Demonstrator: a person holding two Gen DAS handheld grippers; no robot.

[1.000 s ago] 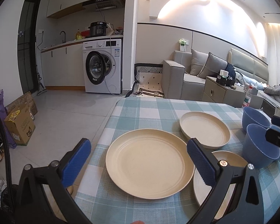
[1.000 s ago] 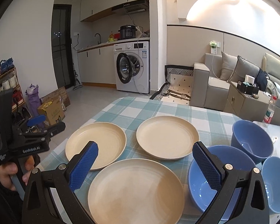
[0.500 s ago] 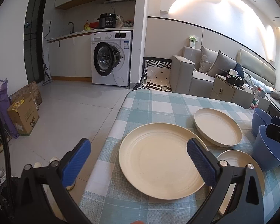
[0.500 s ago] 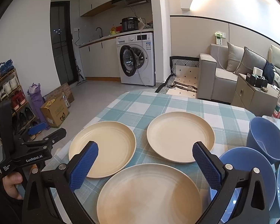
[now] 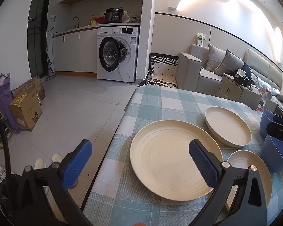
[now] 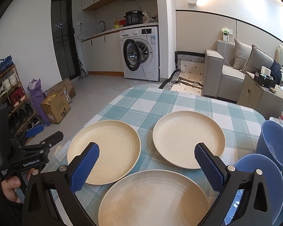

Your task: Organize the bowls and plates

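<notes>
sitting on my checked tablecloth point(image 6: 156, 101) are three cream plates, none stacked. item one, the left plate point(image 6: 105, 150), is lying near the table's left edge; in my left camera it is showing as the big plate under my right-hand pad. item two, the far plate point(image 6: 188, 137), is lying just beside it toward the sofa, apart from it. item three, the near plate point(image 6: 152, 197), is lying closest to me, between and below my right tong's pads, its rim looking very close to the left plate's, though i am not telling whether they touch.

item four, blue bowls: one upright bowl point(image 6: 275, 143) is standing at the right edge, a second bowl point(image 6: 262, 180) is sitting in front of it, partly hidden behind my right tong's arm, and a sliver of a third is showing at the frame edge.

my right tong point(image 6: 147, 163) is hovering over the near plate with its blue pads spread wide, gripping nothing. my left tong point(image 5: 141, 163) is hanging over the table's left edge, pads wide apart too, holding nothing; in the right camera i am seeing my hand point(image 6: 9, 186) wrapped round its handle.

beyond the table, a washing machine point(image 6: 139, 54) is standing with its door ajar, a grey sofa point(image 6: 234, 69) is sitting to the right, and a cardboard box point(image 6: 55, 107) is resting by the shoe rack point(image 6: 7, 90).
</notes>
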